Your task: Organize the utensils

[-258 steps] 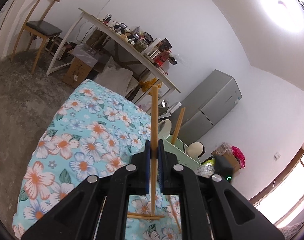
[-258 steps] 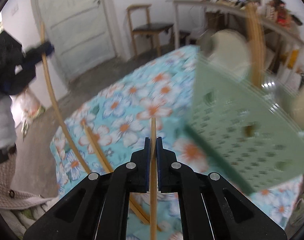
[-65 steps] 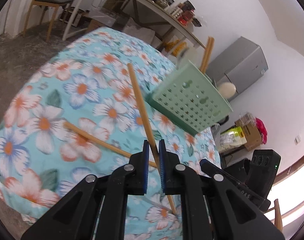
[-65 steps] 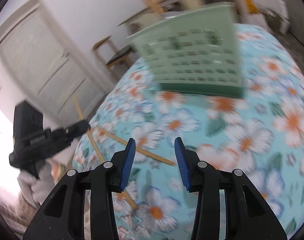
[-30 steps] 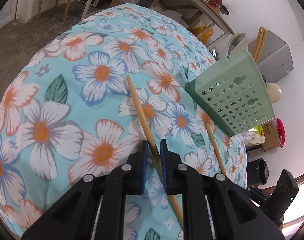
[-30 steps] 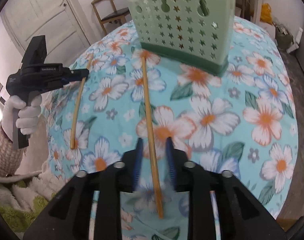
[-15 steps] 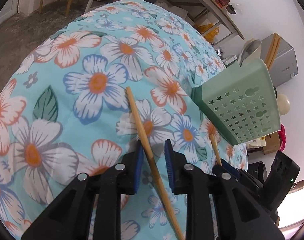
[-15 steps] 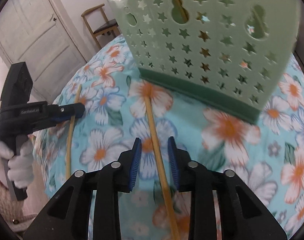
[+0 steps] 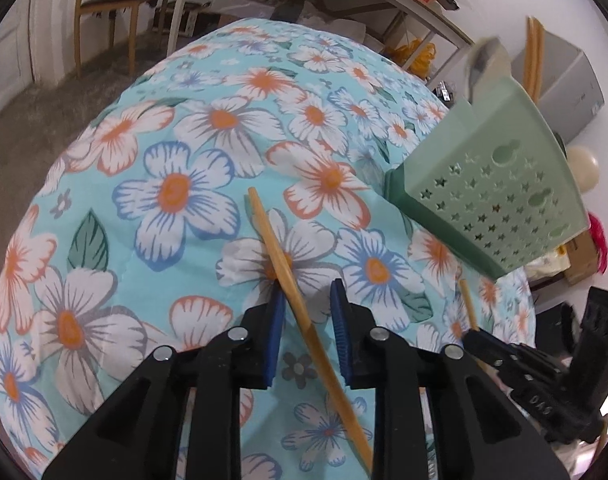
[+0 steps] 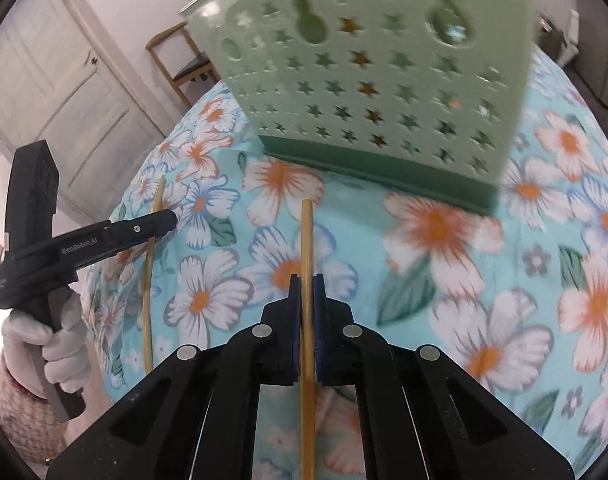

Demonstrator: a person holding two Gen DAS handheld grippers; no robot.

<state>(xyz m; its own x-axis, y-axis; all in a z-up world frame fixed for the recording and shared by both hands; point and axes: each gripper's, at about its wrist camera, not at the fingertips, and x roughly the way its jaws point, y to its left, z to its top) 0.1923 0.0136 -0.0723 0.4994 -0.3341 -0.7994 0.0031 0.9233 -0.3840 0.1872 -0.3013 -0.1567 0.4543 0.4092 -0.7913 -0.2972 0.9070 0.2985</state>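
Chopsticks lie on the floral tablecloth, two of them, each framed by a gripper. Farthest left, in the right wrist view, a white-gloved hand holds the left gripper; its blue pads straddle one bamboo chopstick that runs slantwise on the cloth. Those jaws are closing, the stick touching the left pad with a gap still on the other side, so it is not yet clamped. Further right, the right gripper is shut tight on the second chopstick, whose far tip points at the base of the green star-punched utensil basket. That basket stands upright on the cloth with more chopsticks poking above its rim.
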